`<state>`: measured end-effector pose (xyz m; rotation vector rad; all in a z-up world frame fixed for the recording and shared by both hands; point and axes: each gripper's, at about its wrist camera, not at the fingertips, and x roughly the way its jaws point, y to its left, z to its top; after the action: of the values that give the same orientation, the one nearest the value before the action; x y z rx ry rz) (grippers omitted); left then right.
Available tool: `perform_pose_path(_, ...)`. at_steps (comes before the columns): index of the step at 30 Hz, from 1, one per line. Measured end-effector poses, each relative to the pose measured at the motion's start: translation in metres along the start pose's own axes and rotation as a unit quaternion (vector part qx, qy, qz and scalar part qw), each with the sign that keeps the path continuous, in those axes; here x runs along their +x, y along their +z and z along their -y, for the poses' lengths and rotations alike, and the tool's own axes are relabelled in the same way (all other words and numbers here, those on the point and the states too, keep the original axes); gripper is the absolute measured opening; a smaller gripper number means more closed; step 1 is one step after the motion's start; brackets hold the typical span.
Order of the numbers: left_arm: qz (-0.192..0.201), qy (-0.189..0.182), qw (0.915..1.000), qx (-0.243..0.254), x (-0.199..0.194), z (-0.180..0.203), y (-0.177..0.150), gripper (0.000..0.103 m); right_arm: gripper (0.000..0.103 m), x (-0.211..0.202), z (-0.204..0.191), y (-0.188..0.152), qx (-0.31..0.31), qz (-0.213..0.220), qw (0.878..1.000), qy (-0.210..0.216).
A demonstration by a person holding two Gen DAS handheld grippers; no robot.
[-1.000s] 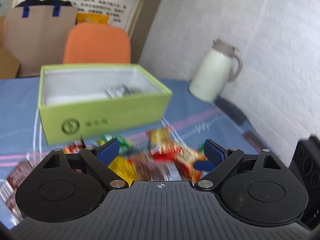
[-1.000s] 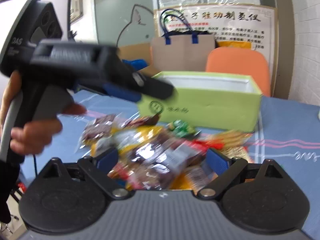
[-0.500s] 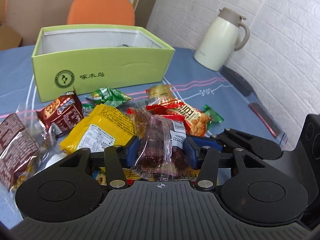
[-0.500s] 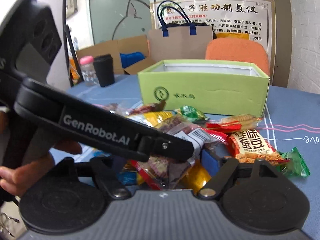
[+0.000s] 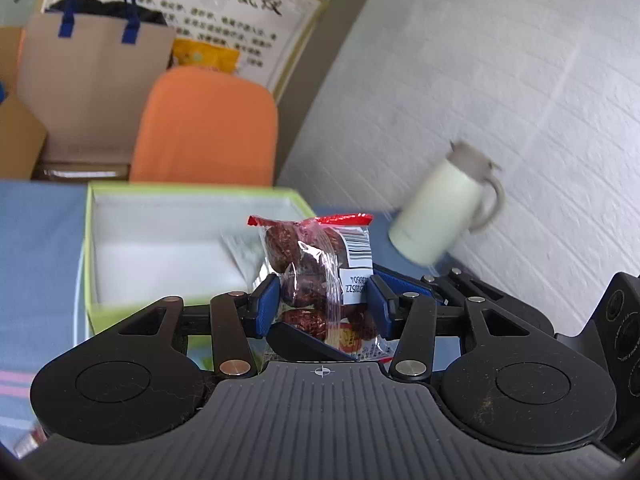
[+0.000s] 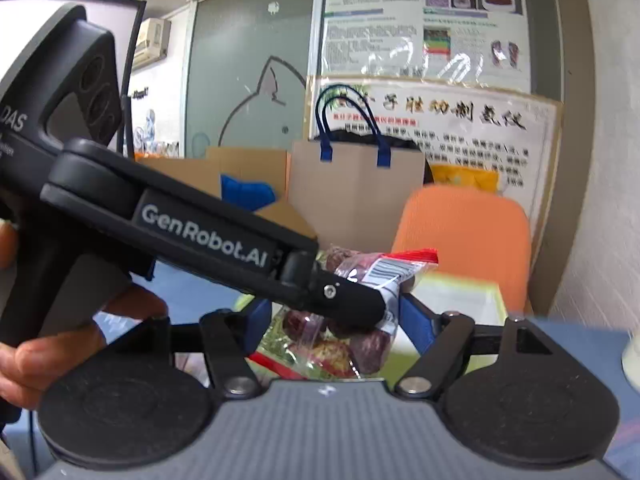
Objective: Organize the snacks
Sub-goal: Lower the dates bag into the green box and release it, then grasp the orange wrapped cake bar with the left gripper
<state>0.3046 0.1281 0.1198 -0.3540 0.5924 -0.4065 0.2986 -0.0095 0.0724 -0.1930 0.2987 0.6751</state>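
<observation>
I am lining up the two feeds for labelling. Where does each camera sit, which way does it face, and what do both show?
Left wrist: sits on the left gripper, looks along its fingers at the date packet it holds, before the green box.
Right wrist: sits on the right gripper, whose jaws are closing around a date packet; the left gripper and a hand cross in front.
Shared: date packet, green box, orange chair, paper bag.

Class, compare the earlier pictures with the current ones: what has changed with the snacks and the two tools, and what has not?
The left tool closed on the date packet and lifted it off the table, up in front of the green box. The right tool rose too; its jaws are closing with the packet between them. Box, white jug and orange chair stayed put.
</observation>
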Motion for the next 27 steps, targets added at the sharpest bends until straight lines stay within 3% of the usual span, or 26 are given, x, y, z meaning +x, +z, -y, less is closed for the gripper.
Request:
perform_pose_path(7, -0.023, 0.046, 0.9983, -0.025, 0.066, -0.049, 0.053, 0.029, 0.079, 0.091, 0.044, 0.018, 0.022, -0.053, 0.998, 0.032)
perform_pose_path(9, -0.03, 0.061, 0.9974, -0.022, 0.083, -0.062, 0.052, 0.035, 0.091, 0.105, 0.054, 0.014, 0.033, -0.065, 0.997, 0.032)
perform_pose_path(10, -0.032, 0.071, 0.9967, -0.023, 0.088, -0.067, 0.053, 0.045, 0.093, 0.105, 0.058, 0.012, 0.039, -0.065, 0.997, 0.022)
perform_pose_path(16, 0.018, 0.064, 0.9976, -0.022, 0.059, -0.069, 0.042, 0.068, 0.094, 0.051, 0.069, 0.003, 0.063, -0.002, 0.998, 0.029)
perform_pose_path(18, 0.028, 0.057, 0.9979, -0.015, 0.045, -0.062, 0.036, 0.07, 0.103, 0.033, 0.068, -0.002, 0.075, 0.003, 0.996, 0.047)
perform_pose_path(22, 0.029, 0.053, 0.9982, 0.003, 0.017, -0.044, 0.013, 0.074, 0.103, 0.005, 0.059, -0.021, 0.113, -0.018, 0.989, 0.094)
perform_pose_path(27, 0.011, 0.064, 0.9975, 0.029, -0.013, -0.026, -0.033, 0.077, 0.103, -0.023, 0.018, -0.06, 0.075, -0.063, 0.992, 0.075)
